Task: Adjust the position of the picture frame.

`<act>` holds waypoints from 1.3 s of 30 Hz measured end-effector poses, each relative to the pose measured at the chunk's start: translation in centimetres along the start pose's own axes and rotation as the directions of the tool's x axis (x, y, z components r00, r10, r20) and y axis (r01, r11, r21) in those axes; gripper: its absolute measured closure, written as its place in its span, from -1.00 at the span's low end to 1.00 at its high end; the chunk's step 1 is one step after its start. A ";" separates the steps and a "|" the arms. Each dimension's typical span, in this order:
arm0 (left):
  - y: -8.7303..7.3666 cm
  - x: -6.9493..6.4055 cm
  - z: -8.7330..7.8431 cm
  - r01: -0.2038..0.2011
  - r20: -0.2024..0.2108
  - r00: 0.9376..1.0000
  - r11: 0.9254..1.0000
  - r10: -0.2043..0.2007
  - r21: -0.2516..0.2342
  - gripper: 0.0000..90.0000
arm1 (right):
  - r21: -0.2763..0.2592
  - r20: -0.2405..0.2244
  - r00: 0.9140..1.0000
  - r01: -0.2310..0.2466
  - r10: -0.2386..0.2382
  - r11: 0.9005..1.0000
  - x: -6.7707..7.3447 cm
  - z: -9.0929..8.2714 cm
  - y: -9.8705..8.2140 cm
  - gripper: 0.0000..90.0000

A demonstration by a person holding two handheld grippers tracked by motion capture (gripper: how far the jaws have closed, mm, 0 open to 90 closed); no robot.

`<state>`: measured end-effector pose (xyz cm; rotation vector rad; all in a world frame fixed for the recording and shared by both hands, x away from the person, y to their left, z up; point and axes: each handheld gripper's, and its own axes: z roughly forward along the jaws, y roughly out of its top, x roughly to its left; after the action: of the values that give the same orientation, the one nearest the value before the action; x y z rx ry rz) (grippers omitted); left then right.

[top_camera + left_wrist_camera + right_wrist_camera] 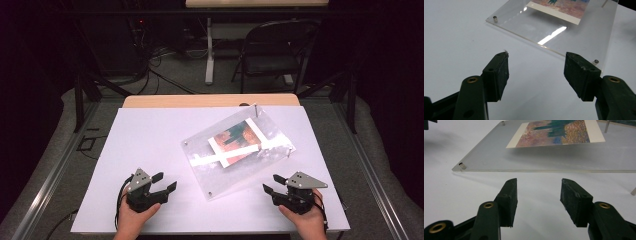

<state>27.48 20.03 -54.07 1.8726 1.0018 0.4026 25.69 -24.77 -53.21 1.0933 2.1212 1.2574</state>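
High view: clear acrylic frame holding a picture, lying skewed at centre-right of the white surface. Left hand-held gripper and right hand-held gripper rest near its near corners, likely poised to take it. A folding chair stands beyond.

Left gripper view: jaws wide, empty; corner standoff far left.

Right gripper view: jaws wide, empty; frame edge just ahead, unobstructed.
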 end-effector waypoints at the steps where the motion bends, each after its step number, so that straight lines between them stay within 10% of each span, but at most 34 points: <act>1: 0.0 -0.1 0.0 0.001 0.002 1.000 1.000 -0.001 -0.002 -0.21 | 0.003 0.006 1.000 -0.005 0.005 1.000 -0.1 0.0 0.0 0.04; 39: 0.1 -0.5 -0.4 -0.002 0.064 0.998 1.000 0.004 -0.030 -0.17 | 0.032 0.142 0.985 -0.105 0.100 0.994 -7.4 -1.0 0.2 0.32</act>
<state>27.00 19.88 -53.68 1.8490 0.9461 0.3554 29.44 -31.16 -52.70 1.2836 2.0154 1.1525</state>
